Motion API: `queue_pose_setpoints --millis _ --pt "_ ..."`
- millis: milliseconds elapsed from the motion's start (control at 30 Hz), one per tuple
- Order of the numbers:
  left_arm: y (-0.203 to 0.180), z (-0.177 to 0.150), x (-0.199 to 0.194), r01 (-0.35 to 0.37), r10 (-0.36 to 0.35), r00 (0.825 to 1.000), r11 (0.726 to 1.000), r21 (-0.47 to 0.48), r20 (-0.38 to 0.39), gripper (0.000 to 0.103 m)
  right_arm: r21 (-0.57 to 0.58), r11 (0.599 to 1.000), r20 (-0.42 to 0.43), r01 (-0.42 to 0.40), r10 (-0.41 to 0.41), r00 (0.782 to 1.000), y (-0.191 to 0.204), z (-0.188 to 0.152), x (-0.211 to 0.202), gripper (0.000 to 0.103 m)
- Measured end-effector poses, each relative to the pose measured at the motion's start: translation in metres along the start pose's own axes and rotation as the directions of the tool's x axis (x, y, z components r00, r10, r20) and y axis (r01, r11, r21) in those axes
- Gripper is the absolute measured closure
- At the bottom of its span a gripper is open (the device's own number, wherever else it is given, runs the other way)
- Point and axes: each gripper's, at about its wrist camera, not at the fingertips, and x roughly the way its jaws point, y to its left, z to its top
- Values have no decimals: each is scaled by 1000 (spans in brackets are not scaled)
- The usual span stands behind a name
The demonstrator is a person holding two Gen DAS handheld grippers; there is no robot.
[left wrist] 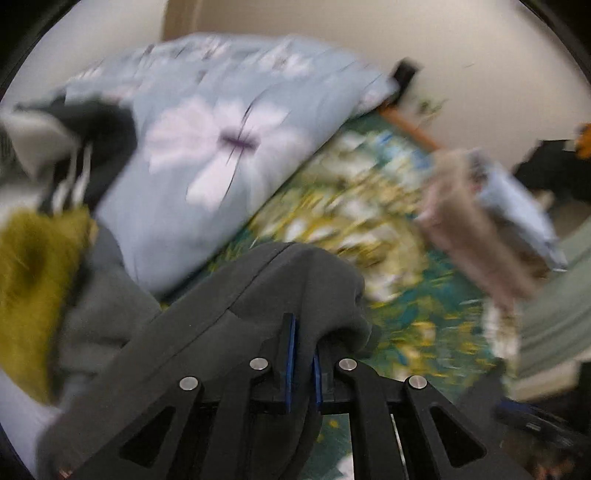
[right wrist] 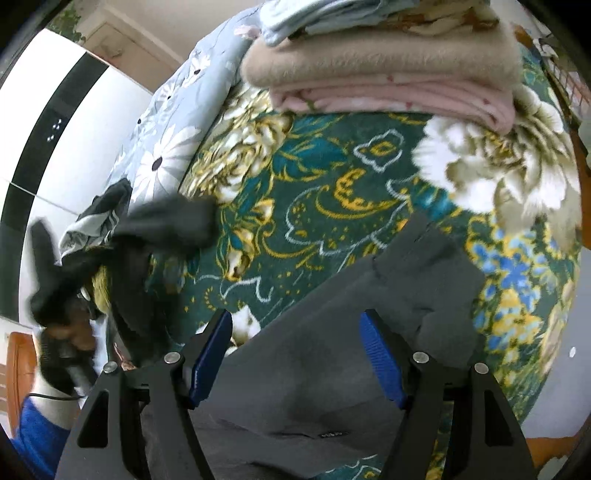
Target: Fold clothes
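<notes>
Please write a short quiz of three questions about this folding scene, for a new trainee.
1. True or false: the left gripper is shut on the dark grey garment.
2. The right gripper is: A) open above the grey garment B) shut on a towel C) out of view.
3. Fill in: the folded stack lies on the ____ floral blanket.

Key: 1 true; 2 A; 3 green.

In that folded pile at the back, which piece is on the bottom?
The pink blanket lies lowest, resting on the flowered bedspread. The fuzzy beige blanket sits on it, with a light blue piece above.
</notes>
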Motion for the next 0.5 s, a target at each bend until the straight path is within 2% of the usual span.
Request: queue_pose_setpoints --millis 33,100,133,167,233,300,400,467,500 --pt "6 1 11 -39 39 999 999 -24 -12 94 -3 1000 6 -1 1 1000 1 3 -2 30" --pt "13 -1 15 -33 30 999 997 -64 -45 91 -18 1000 13 -13 13 1000 6 9 -3 30" --pt "18 -3 13 -10 5 998 997 -78 -58 78 -30 999 14 -24 25 1000 11 13 -2 30" --pt "21 -5 7 31 -39 996 995 -93 -77 61 -41 998 9 -42 43 999 16 16 2 30" --pt "28 -13 -21 98 -106 992 989 -108 -74 53 -56 993 -21 -102 101 995 30 24 20 30" --pt "44 -28 -53 96 -100 995 987 -129 -21 50 -56 985 -61 -164 161 985 43 33 44 30" --pt "93 -69 -108 -10 23 998 973 -229 50 44 -9 969 -130 -248 245 961 56 48 87 30" --pt "140 -109 -142 -119 143 989 930 -347 44 44 99 944 -169 -313 326 930 57 60 118 30" --pt "163 -129 -159 -169 200 979 898 -406 35 44 155 927 -185 -342 368 911 58 66 133 30"
